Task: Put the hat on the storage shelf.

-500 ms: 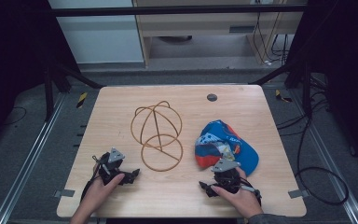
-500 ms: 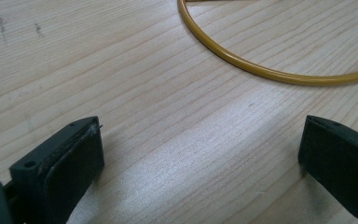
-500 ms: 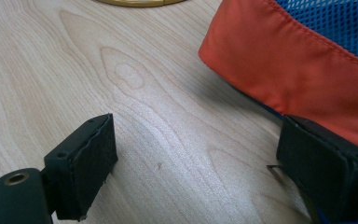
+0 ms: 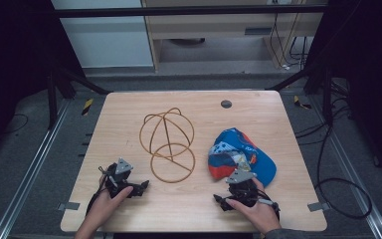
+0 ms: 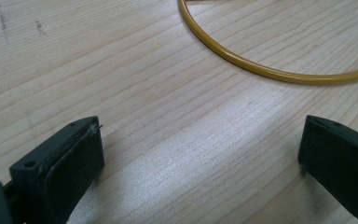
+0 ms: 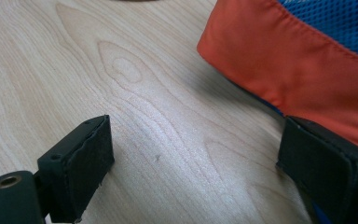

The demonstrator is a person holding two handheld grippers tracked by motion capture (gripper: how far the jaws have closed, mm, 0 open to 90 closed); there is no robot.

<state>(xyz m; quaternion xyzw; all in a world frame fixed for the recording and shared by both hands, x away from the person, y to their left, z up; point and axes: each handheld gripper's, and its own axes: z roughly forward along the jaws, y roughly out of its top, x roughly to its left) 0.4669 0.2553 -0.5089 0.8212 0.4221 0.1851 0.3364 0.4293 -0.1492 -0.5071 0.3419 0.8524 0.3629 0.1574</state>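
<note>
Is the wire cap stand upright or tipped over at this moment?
Tipped over. The wire stand lies on its side on the table: its round base ring rests flat near the left gripper and its dome frame points away.

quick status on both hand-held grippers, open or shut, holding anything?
Left hand-held gripper: open, empty, near the yellow wire stand.
Right hand-held gripper: open, empty, next to the cap.

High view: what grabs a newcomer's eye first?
The bright blue and orange cap on the right of the wooden table, just ahead of the open right gripper. Next, the yellow wire stand of crossed hoops at the middle, with the open left gripper beside its base ring.
</note>
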